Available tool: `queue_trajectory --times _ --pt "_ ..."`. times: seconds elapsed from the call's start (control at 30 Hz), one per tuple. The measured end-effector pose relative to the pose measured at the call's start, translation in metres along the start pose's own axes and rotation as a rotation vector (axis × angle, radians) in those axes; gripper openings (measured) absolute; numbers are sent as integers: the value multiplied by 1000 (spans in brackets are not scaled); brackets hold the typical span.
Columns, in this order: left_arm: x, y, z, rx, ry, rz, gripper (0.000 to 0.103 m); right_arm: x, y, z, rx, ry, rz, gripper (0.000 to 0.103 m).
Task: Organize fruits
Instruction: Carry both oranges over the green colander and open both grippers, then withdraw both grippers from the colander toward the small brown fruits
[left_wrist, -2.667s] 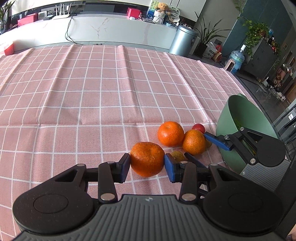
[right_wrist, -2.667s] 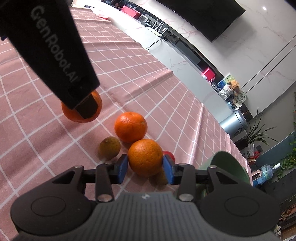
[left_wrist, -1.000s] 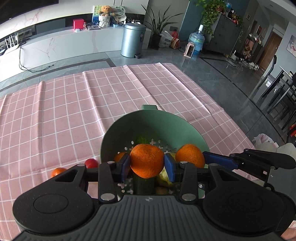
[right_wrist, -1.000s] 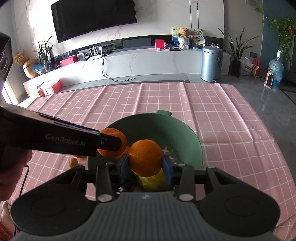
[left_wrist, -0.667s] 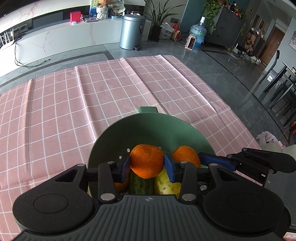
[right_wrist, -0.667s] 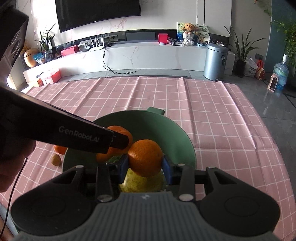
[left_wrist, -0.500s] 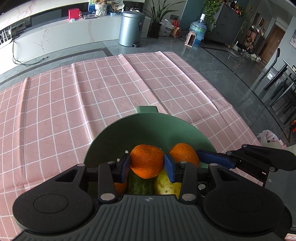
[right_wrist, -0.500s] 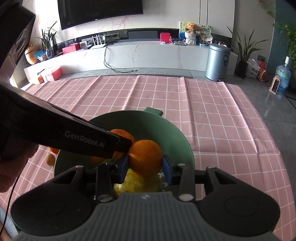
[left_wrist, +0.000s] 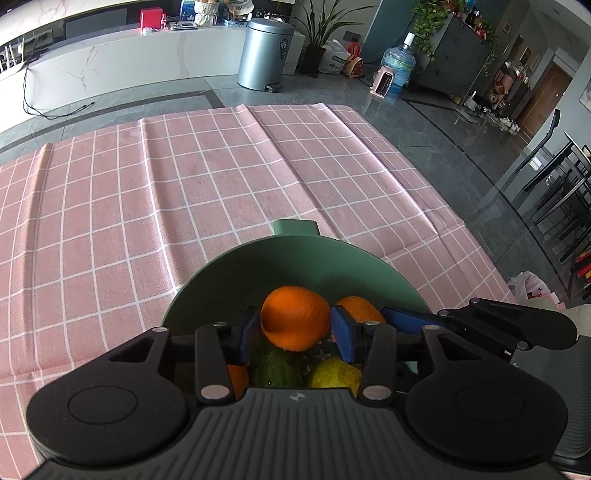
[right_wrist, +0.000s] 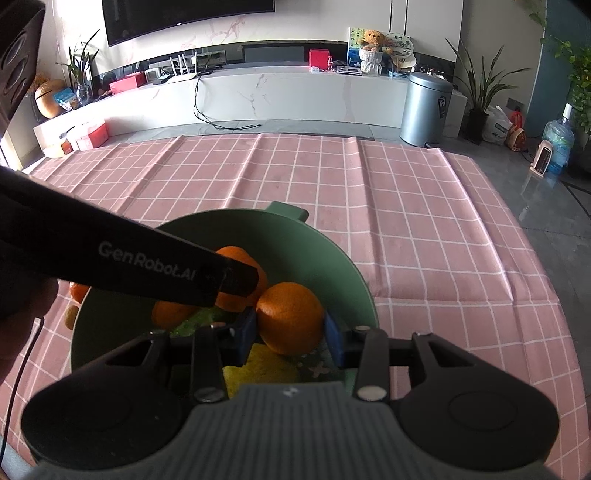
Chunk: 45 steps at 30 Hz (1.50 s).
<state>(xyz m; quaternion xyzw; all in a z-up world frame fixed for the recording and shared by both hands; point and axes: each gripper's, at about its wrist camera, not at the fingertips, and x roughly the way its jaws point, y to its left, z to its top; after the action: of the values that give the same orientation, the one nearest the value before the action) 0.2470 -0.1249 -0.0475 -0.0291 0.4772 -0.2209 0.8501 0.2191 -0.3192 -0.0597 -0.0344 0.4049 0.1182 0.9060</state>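
Note:
My left gripper (left_wrist: 294, 332) is shut on an orange (left_wrist: 294, 317) and holds it over the green bowl (left_wrist: 295, 254). My right gripper (right_wrist: 290, 332) is shut on a second orange (right_wrist: 291, 316) over the same bowl (right_wrist: 317, 251). In the left wrist view that second orange (left_wrist: 360, 308) shows beside the right gripper's blue finger (left_wrist: 406, 319). In the right wrist view the left gripper's black body (right_wrist: 110, 258) crosses the bowl with its orange (right_wrist: 240, 273) partly hidden. The bowl holds a cucumber (left_wrist: 277, 363), a yellow fruit (left_wrist: 334, 374) and another orange (right_wrist: 168, 314).
The bowl sits on a pink checked tablecloth (left_wrist: 147, 184) near the table's right edge. An orange (right_wrist: 78, 290) and a small brownish fruit (right_wrist: 70, 317) lie on the cloth left of the bowl. Floor, a grey bin (left_wrist: 265, 51) and a white counter lie beyond.
Both grippers have carried their oranges from the cloth to above the bowl. In the last half second they have shifted only slightly and kept their grip.

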Motion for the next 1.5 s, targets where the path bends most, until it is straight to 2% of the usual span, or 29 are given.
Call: queue_trajectory --times 0.13,0.3,0.43,0.7,1.03,1.13,1.27,1.5 --pt "-5 0 -1 -8 -7 -2 59 -5 1 0 -2 1 4 40" --pt "-22 -3 -2 9 -36 -1 60 -15 12 2 -45 -10 -29 42" --pt "-43 -6 -6 44 -69 33 61 -29 18 2 -27 -27 -25 53" --pt "-90 -8 -22 122 -122 122 61 -63 32 -3 76 -76 -7 61" --pt "-132 14 -61 123 -181 212 65 -97 67 -20 163 -133 49 73" --pt "-139 22 -74 128 -184 268 66 -100 79 -26 181 -123 69 73" --pt "-149 31 -90 150 -199 331 71 -99 98 -37 201 -91 95 73" --pt "-154 55 -107 116 -174 327 72 -91 128 -54 179 -58 117 73"
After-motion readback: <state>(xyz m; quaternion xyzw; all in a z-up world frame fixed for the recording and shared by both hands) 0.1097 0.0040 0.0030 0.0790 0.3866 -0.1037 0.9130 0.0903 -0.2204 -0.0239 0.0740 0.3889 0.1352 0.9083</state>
